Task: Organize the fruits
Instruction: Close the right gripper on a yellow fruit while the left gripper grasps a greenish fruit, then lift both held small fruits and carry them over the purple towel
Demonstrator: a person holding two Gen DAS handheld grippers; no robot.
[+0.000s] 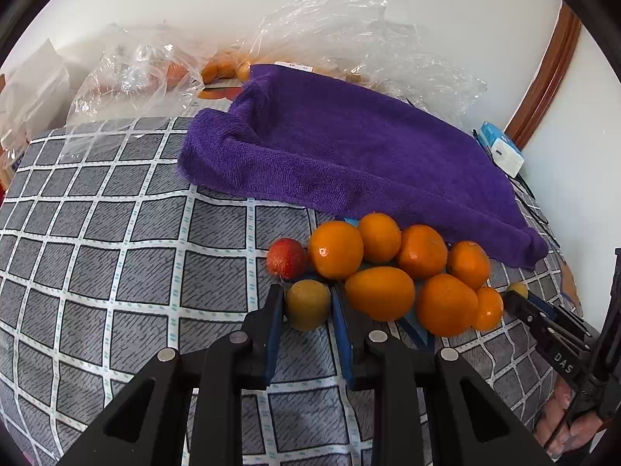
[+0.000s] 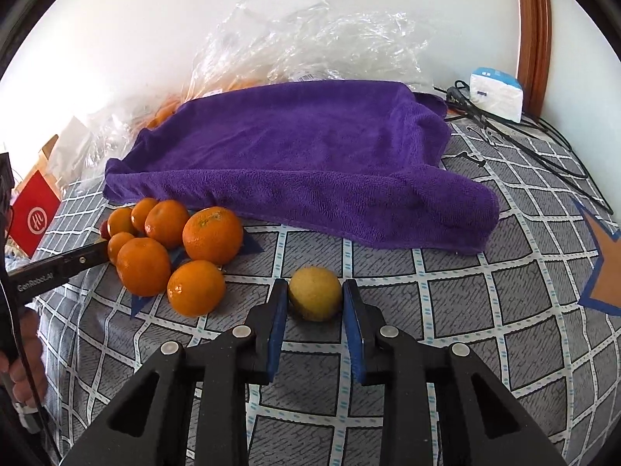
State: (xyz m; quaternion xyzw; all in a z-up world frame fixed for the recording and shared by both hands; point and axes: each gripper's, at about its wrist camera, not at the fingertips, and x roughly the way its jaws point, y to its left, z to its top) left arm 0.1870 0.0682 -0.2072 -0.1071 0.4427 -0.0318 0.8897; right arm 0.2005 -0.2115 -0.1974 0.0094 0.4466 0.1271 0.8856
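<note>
Left wrist view: the left gripper (image 1: 307, 301) had its jaws closed against a yellow-green fruit (image 1: 308, 304), which sat on the checked tabletop (image 1: 116, 252) at the pile's seven o'clock edge. Grabbing that outlier probably meant sorting it away from the oranges (image 1: 335, 249). A red fruit (image 1: 286, 258) touched the pile at nine o'clock. A purple towel (image 1: 341, 147) lay behind at twelve o'clock.

Right wrist view: the right gripper (image 2: 315, 298) straddled a yellow fruit (image 2: 315, 293); its jaws looked to be touching or nearly touching both sides, so a firm grip could not be told. That fruit lay apart, at the oranges' four o'clock.
</note>
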